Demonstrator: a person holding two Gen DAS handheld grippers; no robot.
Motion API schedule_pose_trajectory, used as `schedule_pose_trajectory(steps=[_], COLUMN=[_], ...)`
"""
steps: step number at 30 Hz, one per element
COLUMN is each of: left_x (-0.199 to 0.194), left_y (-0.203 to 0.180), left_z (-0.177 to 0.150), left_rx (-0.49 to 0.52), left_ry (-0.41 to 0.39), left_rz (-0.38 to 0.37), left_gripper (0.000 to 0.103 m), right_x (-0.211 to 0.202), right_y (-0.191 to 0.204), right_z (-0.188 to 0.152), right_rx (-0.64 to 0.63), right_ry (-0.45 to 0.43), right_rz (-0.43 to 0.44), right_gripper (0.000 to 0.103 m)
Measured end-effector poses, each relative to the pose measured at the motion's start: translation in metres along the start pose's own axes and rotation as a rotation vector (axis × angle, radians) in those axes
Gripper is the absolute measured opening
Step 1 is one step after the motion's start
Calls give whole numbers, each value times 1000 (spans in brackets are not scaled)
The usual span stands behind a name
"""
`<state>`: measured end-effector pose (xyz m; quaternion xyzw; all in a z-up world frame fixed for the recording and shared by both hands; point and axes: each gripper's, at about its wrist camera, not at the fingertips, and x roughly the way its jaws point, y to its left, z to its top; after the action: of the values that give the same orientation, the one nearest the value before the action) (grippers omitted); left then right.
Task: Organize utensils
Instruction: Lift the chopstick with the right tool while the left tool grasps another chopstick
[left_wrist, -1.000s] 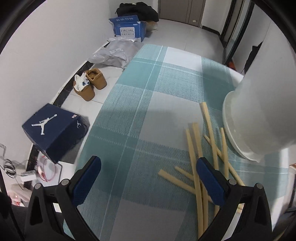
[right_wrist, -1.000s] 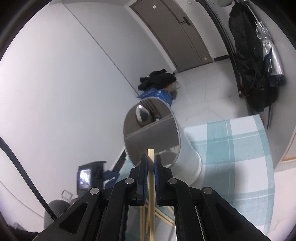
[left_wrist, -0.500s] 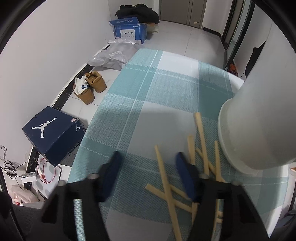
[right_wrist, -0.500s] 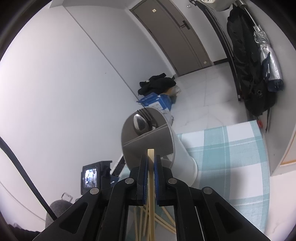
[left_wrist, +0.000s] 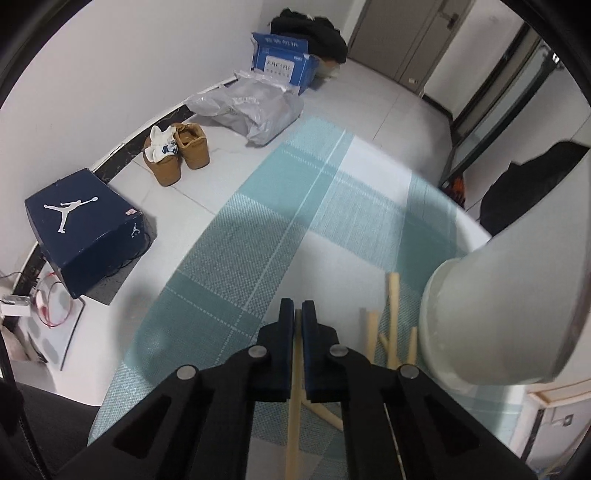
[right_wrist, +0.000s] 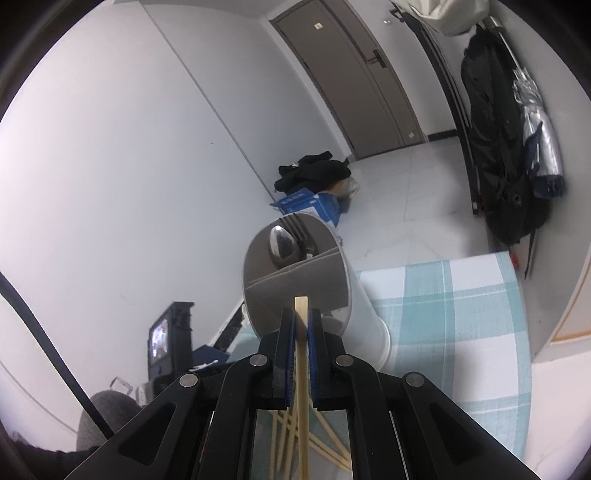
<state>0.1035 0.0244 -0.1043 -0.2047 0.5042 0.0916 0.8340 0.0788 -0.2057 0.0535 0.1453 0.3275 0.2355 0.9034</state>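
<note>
- The left gripper (left_wrist: 297, 314) pinches one chopstick (left_wrist: 294, 406) above the checked tablecloth (left_wrist: 258, 258).
- The right gripper (right_wrist: 301, 325) clamps another chopstick (right_wrist: 302, 354) before the white utensil holder (right_wrist: 295, 273), where spoon and fork stand.

A tall white cylindrical utensil holder (left_wrist: 495, 310) stands on the worktop covered by a teal-and-white checked cloth (left_wrist: 325, 221). Loose pale wooden chopsticks (left_wrist: 392, 314) lie on the cloth just left of the holder's base. A metal spoon (right_wrist: 281, 242) and fork (right_wrist: 301, 230) stand in the holder's far compartment, behind its divider. On the floor left of the worktop sit a dark blue shoebox (left_wrist: 85, 229) and, beyond it, tan boots (left_wrist: 177, 153).
</note>
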Motion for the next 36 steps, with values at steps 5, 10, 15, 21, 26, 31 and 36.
schedule_pose_trajectory(steps=[5,10,15,21,26,31,36], left_x=[-30,-72,-109,-121,-141,-167,-189], left_y=[-2,-9,-31,-34,-37,-47,-59], left_z=[0,-8,-19,-28,-32,-29,-9], left_rx=[11,61,182,279,314,341,344], left_ry=[-91,-210,-326,-340,-344,-364,-384], left_rz=[-82,-146,-184,-198,-232,-291,-350], left_gripper=[1,1,1,1,1,1,1], right_x=[-4,-11,-12,-20,-29,-41,-57], right_y=[11,21,32,36,42,43,46], right_z=[-5,-11,-15,-18,-17,-6,18], right_rx=[-51,-88,-134,-123,-145,-147,-141], right_ry=[-36,-87,-106,-136,-166,-214,-268], right_rz=[-21,-38,-49,-67,-84,-78,-66], right_gripper=[6,6,6,6,6,6,6])
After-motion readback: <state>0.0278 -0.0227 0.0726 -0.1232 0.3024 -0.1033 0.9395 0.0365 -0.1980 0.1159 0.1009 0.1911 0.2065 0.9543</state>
